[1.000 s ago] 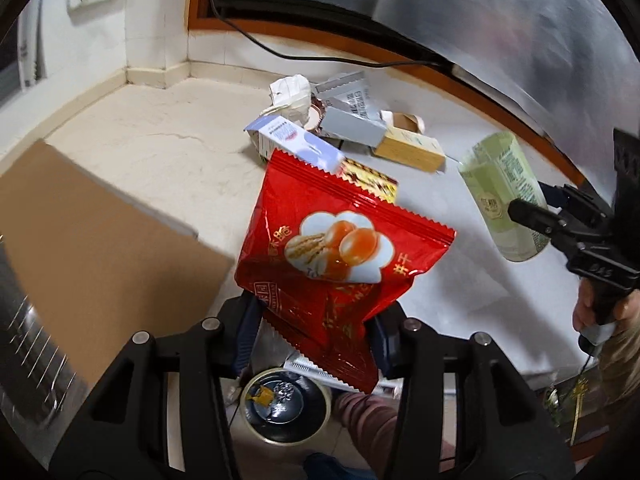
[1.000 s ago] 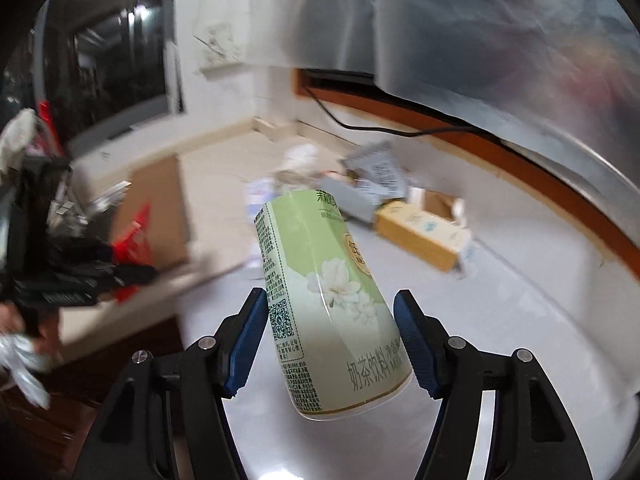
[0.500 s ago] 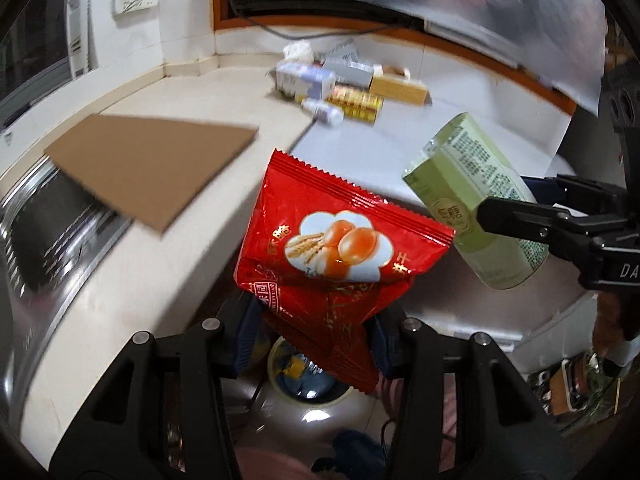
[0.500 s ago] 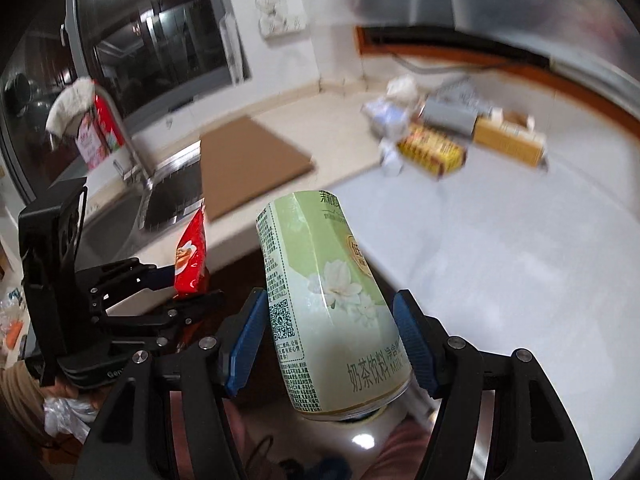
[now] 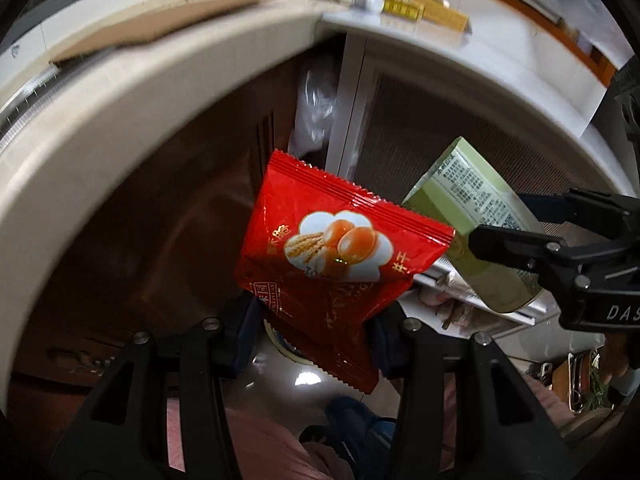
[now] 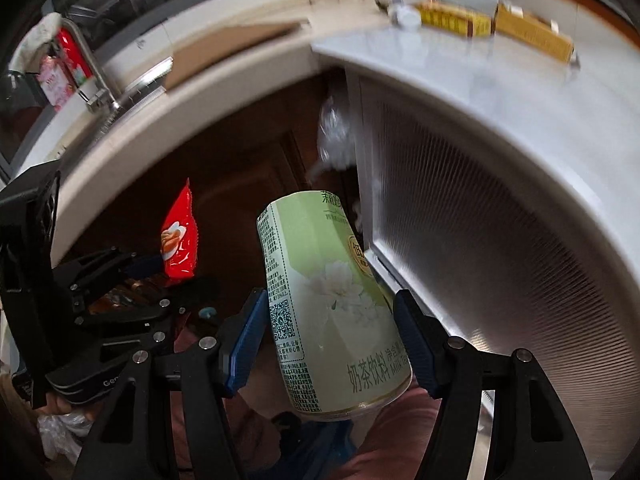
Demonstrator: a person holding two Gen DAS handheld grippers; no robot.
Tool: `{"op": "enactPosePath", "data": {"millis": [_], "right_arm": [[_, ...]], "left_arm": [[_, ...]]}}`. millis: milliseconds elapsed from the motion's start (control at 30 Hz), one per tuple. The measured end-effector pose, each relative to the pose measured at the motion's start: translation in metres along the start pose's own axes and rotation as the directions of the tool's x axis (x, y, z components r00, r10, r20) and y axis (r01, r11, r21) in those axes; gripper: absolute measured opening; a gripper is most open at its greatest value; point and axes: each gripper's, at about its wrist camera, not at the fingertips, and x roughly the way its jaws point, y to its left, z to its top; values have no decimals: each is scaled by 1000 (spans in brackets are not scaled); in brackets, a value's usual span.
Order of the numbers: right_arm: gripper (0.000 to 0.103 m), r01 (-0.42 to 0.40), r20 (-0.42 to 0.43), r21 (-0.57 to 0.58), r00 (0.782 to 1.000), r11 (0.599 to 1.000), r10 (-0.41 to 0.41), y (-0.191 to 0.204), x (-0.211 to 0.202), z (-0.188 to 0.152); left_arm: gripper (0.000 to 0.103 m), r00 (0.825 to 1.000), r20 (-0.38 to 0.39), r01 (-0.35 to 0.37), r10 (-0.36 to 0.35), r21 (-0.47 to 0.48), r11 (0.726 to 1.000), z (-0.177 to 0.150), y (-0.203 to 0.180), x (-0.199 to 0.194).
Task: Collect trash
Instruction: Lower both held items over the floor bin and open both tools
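The glossy red snack packet [image 5: 340,264] with the egg-and-biscuit picture sits pinched by its lower part between the fingers of your left gripper [image 5: 316,336], held in the air below the level of the counter edge, in front of the dark brown cabinet front [image 5: 168,216]. Just to its right, the pale green milk-tea can [image 6: 332,312] with the white flower print is clamped across its body by the blue-padded fingers of your right gripper [image 6: 332,344], tilted with its top leaning away from you; seen from the left wrist camera the can's upper end lies partly behind the packet's right corner, though you cannot tell whether they touch. Behind the can stands a ribbed white cabinet panel [image 6: 480,248]. Above both runs the curved beige countertop [image 5: 120,96], with a flat brown cardboard sheet [image 6: 224,48] lying on it and, well apart at the far end, a cluster of yellow cartons and other small boxes [image 6: 492,24], blurred. Beneath your left gripper a round rim shows on the floor [image 5: 304,376], mostly hidden by the packet.
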Motion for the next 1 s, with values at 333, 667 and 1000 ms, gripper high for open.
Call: {"op": "enactPosePath", "data": {"millis": [333, 667, 1000], "right_arm": [[65, 42, -103, 28, 994, 999, -39, -17, 84, -10], [65, 74, -195, 29, 979, 997, -67, -26, 150, -22], [65, 107, -236, 72, 968, 992, -87, -43, 182, -27]], "left_arm": [[43, 996, -91, 9, -10, -9, 1000, -25, 6, 66], [43, 987, -162, 21, -21, 0, 1000, -41, 4, 117], [43, 975, -217, 38, -41, -18, 999, -37, -1, 147]]}}
